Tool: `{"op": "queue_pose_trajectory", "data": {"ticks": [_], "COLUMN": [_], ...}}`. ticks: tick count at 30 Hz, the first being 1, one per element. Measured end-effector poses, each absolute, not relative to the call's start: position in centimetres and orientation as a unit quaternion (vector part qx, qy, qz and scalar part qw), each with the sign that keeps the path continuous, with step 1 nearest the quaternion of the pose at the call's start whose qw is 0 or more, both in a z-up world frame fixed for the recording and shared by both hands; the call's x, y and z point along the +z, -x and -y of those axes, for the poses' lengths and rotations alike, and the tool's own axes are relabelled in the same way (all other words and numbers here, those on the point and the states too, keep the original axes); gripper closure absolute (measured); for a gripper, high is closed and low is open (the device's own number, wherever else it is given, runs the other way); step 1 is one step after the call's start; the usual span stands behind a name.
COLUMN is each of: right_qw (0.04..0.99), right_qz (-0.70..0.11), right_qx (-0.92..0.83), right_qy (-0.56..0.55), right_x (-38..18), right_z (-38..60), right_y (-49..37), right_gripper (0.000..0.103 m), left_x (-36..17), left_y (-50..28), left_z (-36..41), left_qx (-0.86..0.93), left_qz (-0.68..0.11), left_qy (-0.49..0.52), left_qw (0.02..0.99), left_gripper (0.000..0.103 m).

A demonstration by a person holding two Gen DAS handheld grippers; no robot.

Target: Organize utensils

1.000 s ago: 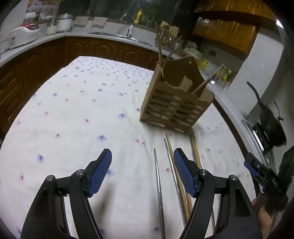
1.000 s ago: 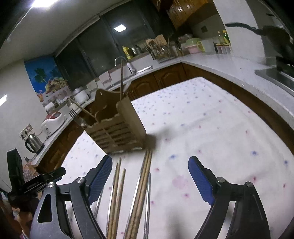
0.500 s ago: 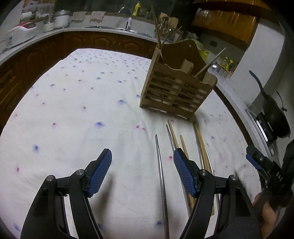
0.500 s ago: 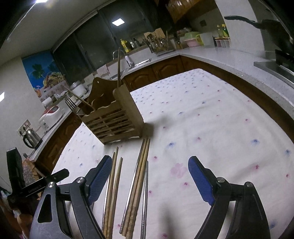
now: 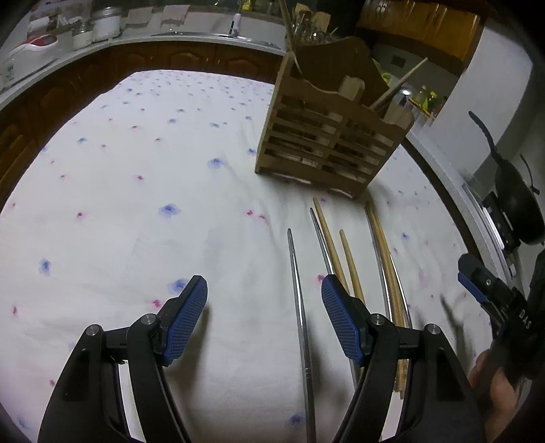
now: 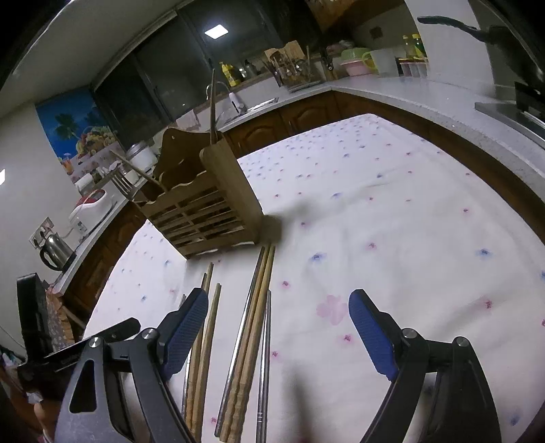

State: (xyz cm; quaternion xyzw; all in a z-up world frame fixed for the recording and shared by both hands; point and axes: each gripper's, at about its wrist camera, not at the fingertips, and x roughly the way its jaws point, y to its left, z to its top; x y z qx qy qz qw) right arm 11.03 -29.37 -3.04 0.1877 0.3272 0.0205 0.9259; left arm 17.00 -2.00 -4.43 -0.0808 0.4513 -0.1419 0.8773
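Dim kitchen, ceiling light (image 6: 216,33) glare, fisheye-warped edges

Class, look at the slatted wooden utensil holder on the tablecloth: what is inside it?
Sticking out of the slatted wooden utensil holder are a tall wooden chopstick, a leaning wooden stick and a metal fork. Their lower ends and anything shorter are hidden.

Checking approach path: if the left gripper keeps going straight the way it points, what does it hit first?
Probably the tablecloth, with the leftmost metal chopstick lying between the open left gripper fingers, nearer the right one. The wooden holder sits further on, to the right. Depth is uncertain.
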Motion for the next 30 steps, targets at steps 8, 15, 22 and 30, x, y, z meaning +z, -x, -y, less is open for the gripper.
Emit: {"op": "queue_pose_trajectory", "data": {"ticks": [8, 15, 22, 30], "right_qw": [0.92, 0.904, 0.891, 0.889], "right_qz": [-0.353, -0.399, -0.437, -0.443], "right_qx": [0.03, 0.042, 0.039, 0.036], "right_qy": [-0.17, -0.145, -0.119, -0.113], "right_x": [-3.8, -5.4, -7.0, -7.2], "right_z": [28.6, 27.4, 26.6, 26.8], "right_y": [-13.8, -18.2, -21.4, -23.2], "right_gripper": [0.043, 0.074, 0.09, 0.098], "left_x": [-4.8, -6.2, -6.4, -6.4], "left_y": [-18.2, -20.1, -21.2, -21.7], "left_z": [3.9, 5.4, 6.6, 6.9], "left_qx": [-0.152, -0.155, -0.152, -0.146], "left_qz": [-0.461, -0.489, -0.482, -0.475], "left_qy": [0.057, 0.033, -0.005, -0.036], "left_qw": [0.873, 0.858, 0.863, 0.867], "left_gripper": [0.032, 0.059, 0.065, 0.087]}}
